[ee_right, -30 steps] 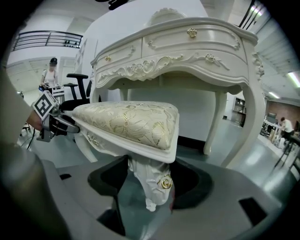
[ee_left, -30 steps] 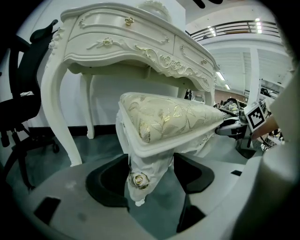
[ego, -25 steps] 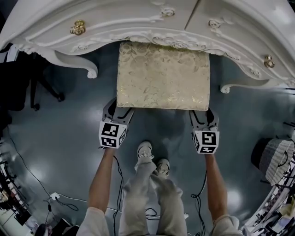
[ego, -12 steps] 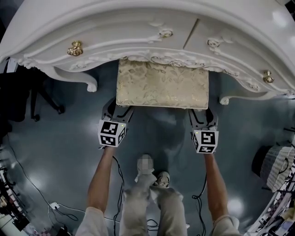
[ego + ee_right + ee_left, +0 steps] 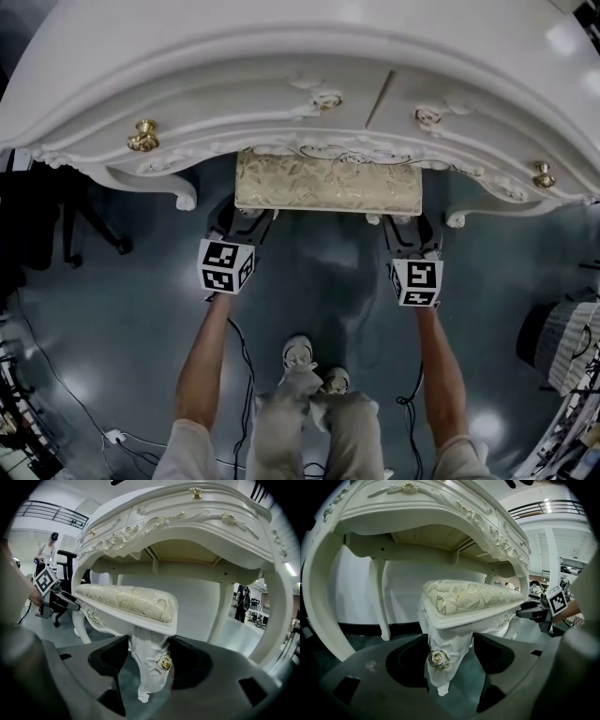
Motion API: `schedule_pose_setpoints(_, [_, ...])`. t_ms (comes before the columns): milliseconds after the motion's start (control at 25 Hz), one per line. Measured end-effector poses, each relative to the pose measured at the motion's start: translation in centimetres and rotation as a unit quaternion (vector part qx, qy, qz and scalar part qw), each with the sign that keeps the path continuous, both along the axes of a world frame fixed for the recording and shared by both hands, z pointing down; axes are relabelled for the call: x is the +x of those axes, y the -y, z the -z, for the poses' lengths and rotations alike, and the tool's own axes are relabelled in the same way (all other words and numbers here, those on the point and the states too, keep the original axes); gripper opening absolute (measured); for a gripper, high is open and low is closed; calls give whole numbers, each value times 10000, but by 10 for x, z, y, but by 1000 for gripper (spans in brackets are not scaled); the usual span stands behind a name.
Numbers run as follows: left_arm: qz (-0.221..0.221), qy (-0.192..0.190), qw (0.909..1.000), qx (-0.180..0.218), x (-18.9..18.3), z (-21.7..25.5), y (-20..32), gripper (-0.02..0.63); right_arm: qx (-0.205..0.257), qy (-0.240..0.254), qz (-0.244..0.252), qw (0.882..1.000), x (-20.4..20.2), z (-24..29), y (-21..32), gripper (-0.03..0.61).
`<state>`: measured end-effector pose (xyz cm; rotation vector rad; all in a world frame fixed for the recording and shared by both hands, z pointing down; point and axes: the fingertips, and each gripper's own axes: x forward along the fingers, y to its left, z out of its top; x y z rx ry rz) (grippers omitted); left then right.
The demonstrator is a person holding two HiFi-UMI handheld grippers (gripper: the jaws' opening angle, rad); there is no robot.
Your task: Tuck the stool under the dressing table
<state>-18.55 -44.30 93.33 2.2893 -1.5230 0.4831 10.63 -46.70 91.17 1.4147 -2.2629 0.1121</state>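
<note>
Left gripper, right gripper clamp stool, seemingly under dressing table

White stool, cream cushion with gold leaves; white dressing table; grey floor.

The stool stands on the floor, mostly beneath the dressing table, with only its near edge out from under the tabletop. The left gripper is at the stool's near-left corner, jaws pressed on either side of the near-left leg. The right gripper is at the near-right corner, jaws likewise around the near-right leg. An office chair stands far left.
</note>
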Motion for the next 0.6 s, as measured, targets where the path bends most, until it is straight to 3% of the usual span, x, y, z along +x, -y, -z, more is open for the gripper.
schedule_pose_setpoints(600, [0, -26, 9999, 162, -2, 1, 48, 287, 249, 72, -29, 9997, -2, 1, 45, 281])
